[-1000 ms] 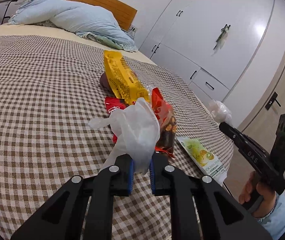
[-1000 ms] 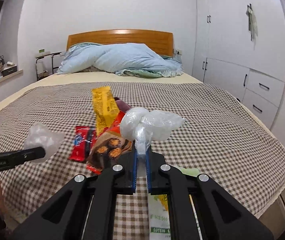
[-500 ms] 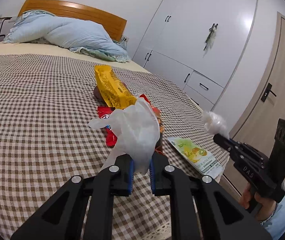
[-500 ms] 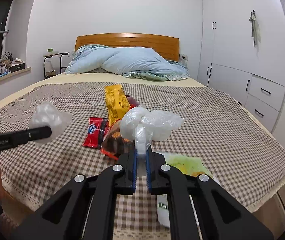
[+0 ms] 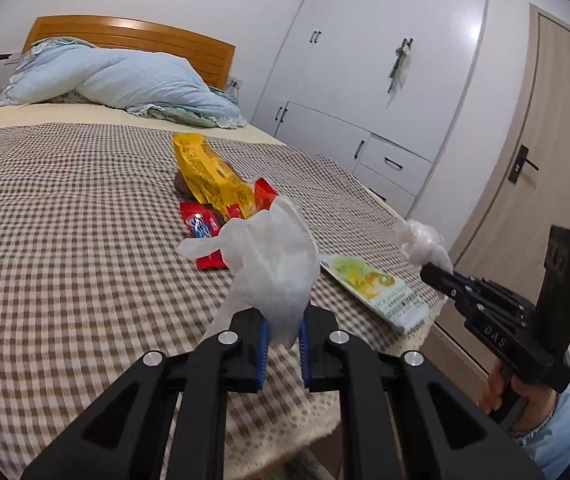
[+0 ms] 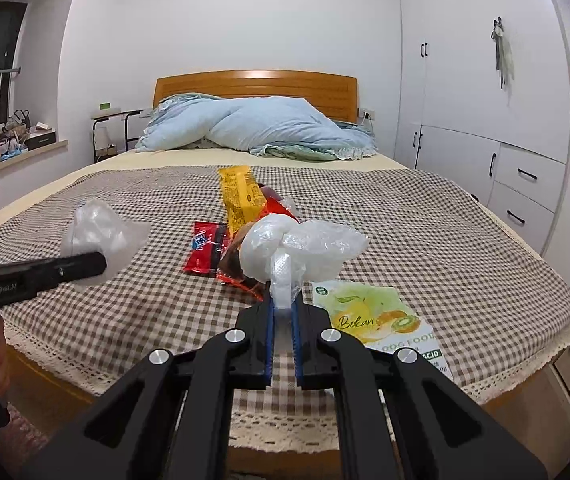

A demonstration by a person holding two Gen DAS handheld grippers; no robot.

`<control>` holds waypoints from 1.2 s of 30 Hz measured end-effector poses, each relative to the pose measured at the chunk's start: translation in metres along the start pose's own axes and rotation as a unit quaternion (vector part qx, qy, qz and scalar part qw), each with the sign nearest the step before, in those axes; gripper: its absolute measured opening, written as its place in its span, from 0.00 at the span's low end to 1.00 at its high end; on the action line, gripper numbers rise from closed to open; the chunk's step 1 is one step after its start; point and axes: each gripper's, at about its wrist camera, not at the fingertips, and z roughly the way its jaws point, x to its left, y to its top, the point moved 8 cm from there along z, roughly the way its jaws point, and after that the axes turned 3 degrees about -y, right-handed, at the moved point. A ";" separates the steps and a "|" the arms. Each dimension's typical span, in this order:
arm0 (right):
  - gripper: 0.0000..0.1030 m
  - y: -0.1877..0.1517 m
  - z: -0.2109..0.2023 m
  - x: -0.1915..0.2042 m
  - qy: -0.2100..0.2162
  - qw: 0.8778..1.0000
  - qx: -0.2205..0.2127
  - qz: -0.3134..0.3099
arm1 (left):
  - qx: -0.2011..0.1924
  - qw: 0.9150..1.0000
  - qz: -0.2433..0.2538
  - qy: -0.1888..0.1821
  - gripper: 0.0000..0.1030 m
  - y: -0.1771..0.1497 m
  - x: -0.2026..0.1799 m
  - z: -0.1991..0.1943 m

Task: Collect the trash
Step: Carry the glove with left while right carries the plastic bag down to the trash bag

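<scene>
Left claw [image 5: 281, 330] and right claw [image 6: 283, 314] (both clamped) on white plastic bag [image 5: 273, 256]

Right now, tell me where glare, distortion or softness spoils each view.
Left wrist view: bright glare on the wardrobe doors; fisheye bends the door; the white plastic in the left tool looks slightly soft. Right wrist view: even light, wardrobe edges bowed, dark vignette corners, the crumpled bag above the right tool sharp.
</scene>
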 end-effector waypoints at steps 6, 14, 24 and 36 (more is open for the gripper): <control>0.07 -0.009 -0.013 0.003 0.010 1.000 0.004 0.011 | -0.008 1.000 0.016 -0.007 0.10 -0.020 -0.020 -0.024; 0.07 -0.019 -0.024 0.002 0.014 1.000 0.011 0.023 | -0.009 1.000 0.021 -0.004 0.10 -0.033 -0.026 -0.037; 0.07 -0.026 -0.036 0.003 0.026 0.999 0.006 0.027 | -0.006 0.999 0.028 0.015 0.10 -0.063 -0.034 -0.051; 0.07 -0.042 -0.045 0.011 0.053 0.998 0.009 0.031 | -0.015 0.999 0.028 0.039 0.10 -0.081 -0.022 -0.066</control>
